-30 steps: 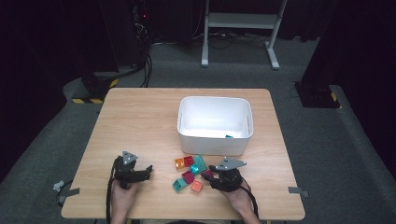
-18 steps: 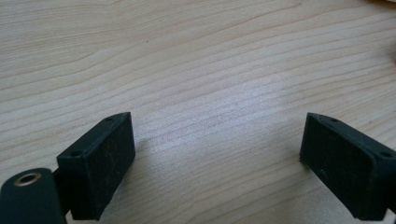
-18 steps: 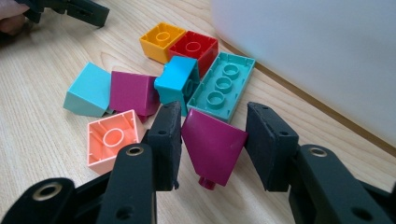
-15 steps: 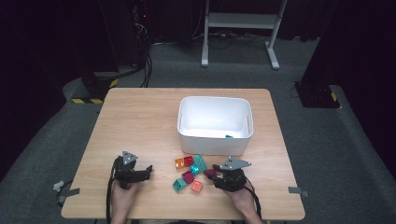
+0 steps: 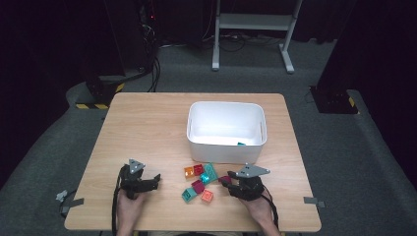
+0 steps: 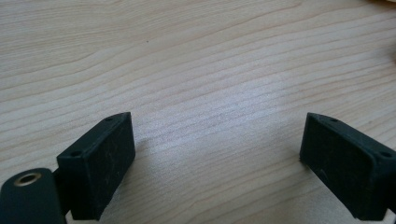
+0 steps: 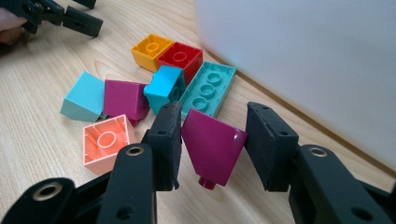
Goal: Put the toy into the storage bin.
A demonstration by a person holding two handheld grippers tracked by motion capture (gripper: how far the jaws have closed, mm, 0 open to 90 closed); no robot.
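R gripper clamps magenta brick — underside hidden; L gripper empty.

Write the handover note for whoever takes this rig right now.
Right hand-held gripper: jaws around a magenta brick by the bin; both pads appear to touch it, brick looks tilted.
Left hand-held gripper: open, nothing between the jaws, low over bare table.
Bricks: loose pile on the table in front of the white bin.
Done: one teal piece lies in the bin.
Left: likely lift the magenta brick into the bin, then the rest of the pile.
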